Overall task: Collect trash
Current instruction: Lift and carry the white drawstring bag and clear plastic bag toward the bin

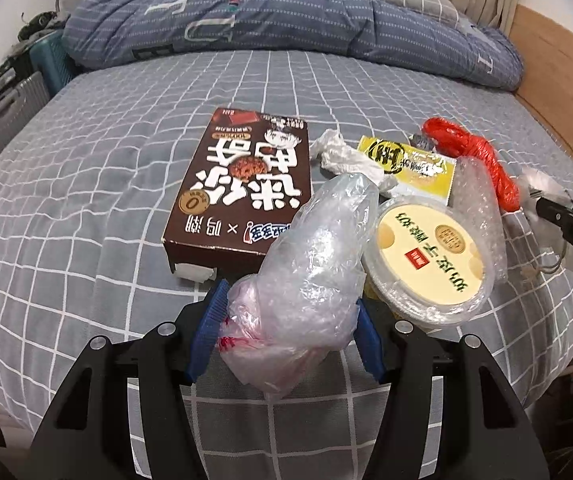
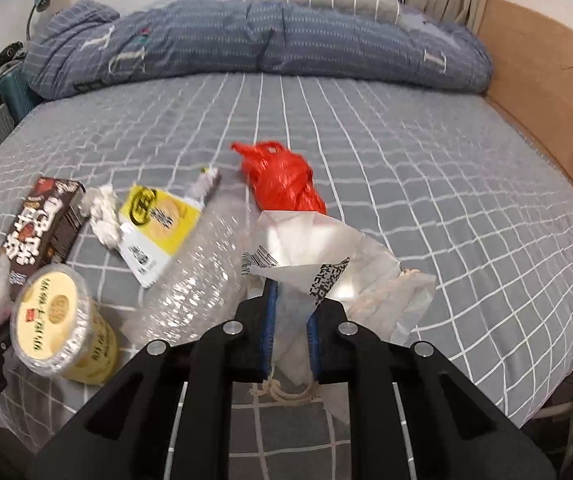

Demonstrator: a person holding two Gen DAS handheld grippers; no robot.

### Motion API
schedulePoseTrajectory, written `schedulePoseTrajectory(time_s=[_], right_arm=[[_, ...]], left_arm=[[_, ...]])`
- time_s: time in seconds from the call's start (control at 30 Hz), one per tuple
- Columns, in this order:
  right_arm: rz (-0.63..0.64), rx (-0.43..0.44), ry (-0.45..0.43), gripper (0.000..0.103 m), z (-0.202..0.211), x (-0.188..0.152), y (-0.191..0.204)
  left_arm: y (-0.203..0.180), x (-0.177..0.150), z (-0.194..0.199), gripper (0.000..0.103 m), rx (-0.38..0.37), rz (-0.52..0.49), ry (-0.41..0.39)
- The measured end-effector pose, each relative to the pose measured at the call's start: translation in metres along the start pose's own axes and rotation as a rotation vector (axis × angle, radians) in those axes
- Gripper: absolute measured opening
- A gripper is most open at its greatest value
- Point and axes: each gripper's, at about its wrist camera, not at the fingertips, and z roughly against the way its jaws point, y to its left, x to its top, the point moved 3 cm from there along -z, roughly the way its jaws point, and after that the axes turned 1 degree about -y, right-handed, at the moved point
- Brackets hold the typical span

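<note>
Left wrist view: my left gripper pinches a crumpled clear bag between half-spread blue fingers; the bag's long axis runs away from me, over the bed.

Beyond it on the bed: brown box lengthwise away from me; white tissue; yellow packet; lidded cup; bubble wrap; red bag. Only this view shows the box whole.

My right gripper enters at the right edge.

Right wrist view: my right gripper has its fingers nearly together, pinching a white printed wrapper that fans out ahead and to the right. A cord hangs below, seen only here.

The cup here lies tilted at left, the red bag straight ahead.
</note>
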Motion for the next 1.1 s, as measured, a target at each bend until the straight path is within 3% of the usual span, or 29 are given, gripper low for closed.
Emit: schedulePoseTrajectory(time_s=[0.63, 1.1], right_arm=[[0.014, 0.074, -0.074, 0.013, 0.045, -0.005, 0.015], [0.036, 0.106, -0.098, 0.013, 0.08, -0.032, 0.028]], left_arm=[[-0.013, 0.003, 0.039, 0.057, -0.011, 0.014, -0.071], [-0.02, -0.032, 0.073, 0.057, -0.013, 0.015, -0.088]])
